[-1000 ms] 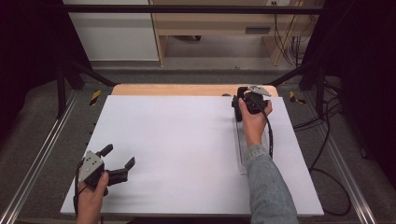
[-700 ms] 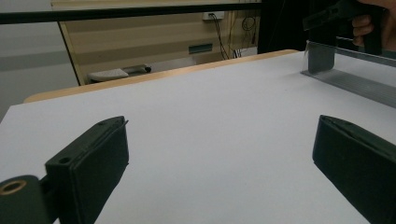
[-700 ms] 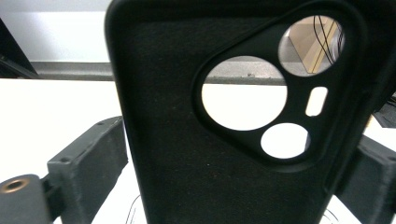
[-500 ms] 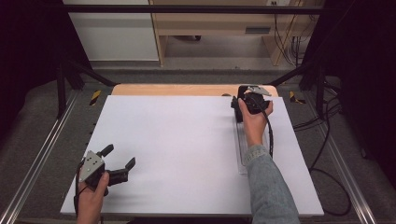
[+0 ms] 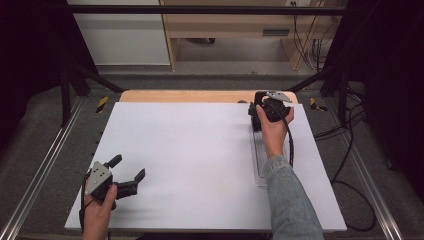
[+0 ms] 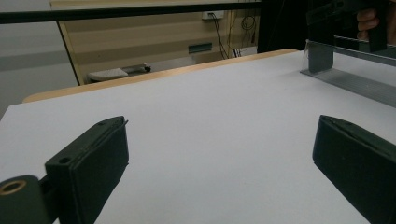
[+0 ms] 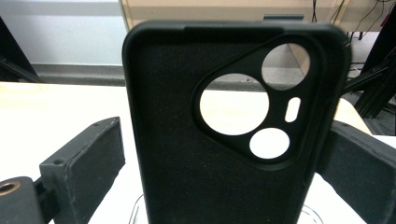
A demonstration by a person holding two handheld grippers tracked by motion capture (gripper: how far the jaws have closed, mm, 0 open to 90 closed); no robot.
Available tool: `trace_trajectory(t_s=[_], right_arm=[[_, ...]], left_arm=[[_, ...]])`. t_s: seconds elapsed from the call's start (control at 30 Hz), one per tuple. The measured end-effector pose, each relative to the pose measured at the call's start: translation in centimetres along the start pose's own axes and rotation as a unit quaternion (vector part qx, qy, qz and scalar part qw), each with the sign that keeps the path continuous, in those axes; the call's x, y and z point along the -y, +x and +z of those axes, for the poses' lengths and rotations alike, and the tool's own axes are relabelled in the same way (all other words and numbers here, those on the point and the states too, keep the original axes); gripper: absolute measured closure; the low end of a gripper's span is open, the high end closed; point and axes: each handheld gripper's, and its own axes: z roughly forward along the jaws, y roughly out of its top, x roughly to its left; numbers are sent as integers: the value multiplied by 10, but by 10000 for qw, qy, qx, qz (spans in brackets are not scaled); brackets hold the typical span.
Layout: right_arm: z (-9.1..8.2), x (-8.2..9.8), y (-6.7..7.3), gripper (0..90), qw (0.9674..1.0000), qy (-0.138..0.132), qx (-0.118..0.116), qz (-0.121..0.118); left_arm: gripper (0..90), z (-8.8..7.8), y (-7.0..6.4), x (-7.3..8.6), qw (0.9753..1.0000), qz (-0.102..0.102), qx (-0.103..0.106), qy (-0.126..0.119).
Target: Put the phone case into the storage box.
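Observation:
A black phone case (image 7: pixel 187 154) with round camera cut-outs stands upright between the jaws of my right gripper (image 7: pixel 224 126). Those jaws have just been opening, and a strip of white shows between the left pad (image 7: pixel 88 158) and the case's edge. In the high view my right gripper (image 5: pixel 262 107) is held at the far right of the white table (image 5: pixel 200 150). My left gripper (image 5: pixel 129 166) rests near the front left corner. It is open, with nothing between its jaws (image 6: pixel 219 121).
A long clear holder (image 5: pixel 260 160) lies on the table under the right forearm and reads as a grey rail (image 6: pixel 355 79) in the left gripper view. A wooden strip (image 5: pixel 200 96) edges the far side. Metal frame rails and cables flank the table.

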Motion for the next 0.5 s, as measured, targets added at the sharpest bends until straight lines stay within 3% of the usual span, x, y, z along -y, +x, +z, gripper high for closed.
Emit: trace_trajectory(t_s=[0.5], right_arm=[[-10, -2, 1, 38, 10000, -31, 82, -13]], left_arm=[[37, 0, 0, -1, 10000, 24, -2, -21]])
